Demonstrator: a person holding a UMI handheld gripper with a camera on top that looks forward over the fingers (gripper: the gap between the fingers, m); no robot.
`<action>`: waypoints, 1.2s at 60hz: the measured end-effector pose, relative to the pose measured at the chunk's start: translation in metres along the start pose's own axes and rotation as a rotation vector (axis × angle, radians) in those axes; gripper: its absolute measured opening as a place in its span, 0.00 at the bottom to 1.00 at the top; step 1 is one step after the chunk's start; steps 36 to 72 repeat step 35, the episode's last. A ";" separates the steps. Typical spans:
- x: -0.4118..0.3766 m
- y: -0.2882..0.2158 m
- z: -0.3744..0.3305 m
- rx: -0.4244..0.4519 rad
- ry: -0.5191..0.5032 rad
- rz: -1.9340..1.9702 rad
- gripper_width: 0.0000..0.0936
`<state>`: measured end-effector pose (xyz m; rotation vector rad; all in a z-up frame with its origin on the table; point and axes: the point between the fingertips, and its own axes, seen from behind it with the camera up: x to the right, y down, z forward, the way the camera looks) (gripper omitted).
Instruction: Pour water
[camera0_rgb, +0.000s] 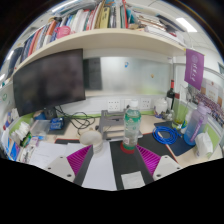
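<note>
Approach step. Hand-held gripper (120, 156) spread wide, holding nothing. Water bottle (131, 127) stands upright on the cluttered counter (100, 168) just ahead at 12 o'clock, beyond the fingertips. Next move likely: advance, straddle the bottle, close.

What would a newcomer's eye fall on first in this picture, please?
Probably the clear bottle with a green cap, standing on the cluttered desk just ahead of the open claw. Next comes the big dark monitor behind it to one side, then the shelf of books above.
</note>
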<state>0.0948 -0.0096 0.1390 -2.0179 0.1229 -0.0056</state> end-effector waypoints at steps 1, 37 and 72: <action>-0.006 -0.005 -0.005 0.009 -0.004 0.003 0.91; -0.078 -0.061 -0.072 0.113 0.014 -0.037 0.92; -0.078 -0.061 -0.072 0.113 0.014 -0.037 0.92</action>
